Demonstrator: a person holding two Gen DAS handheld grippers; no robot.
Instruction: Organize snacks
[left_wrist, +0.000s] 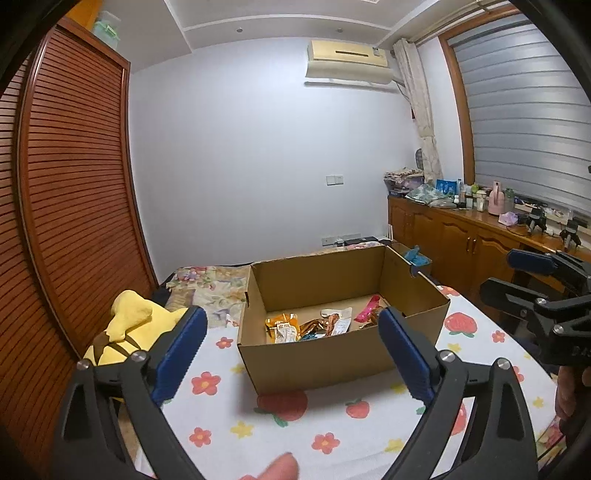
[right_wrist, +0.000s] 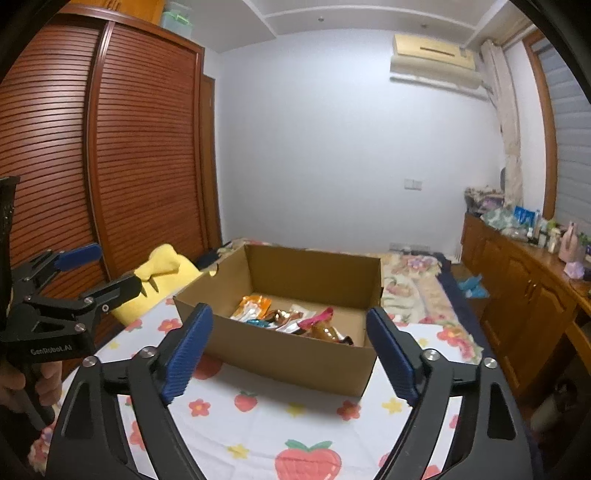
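An open cardboard box (left_wrist: 343, 354) (right_wrist: 295, 358) stands on a table with a flower and strawberry cloth (left_wrist: 258, 424) (right_wrist: 266, 417). Several snack packets (left_wrist: 317, 325) (right_wrist: 291, 319) lie on its floor: orange, gold, white and pink. My left gripper (left_wrist: 291, 332) is open and empty, held above the cloth just in front of the box. My right gripper (right_wrist: 291, 325) is open and empty, also in front of the box. The right gripper shows at the right edge of the left wrist view (left_wrist: 502, 275), and the left gripper at the left edge of the right wrist view (right_wrist: 118, 269).
A yellow plush toy (left_wrist: 129, 325) (right_wrist: 166, 269) lies left of the table. A slatted wooden wardrobe (left_wrist: 66, 184) stands at the left. A bed with a floral cover (right_wrist: 413, 288) lies behind the box. A cluttered wooden sideboard (left_wrist: 480, 229) runs along the right wall.
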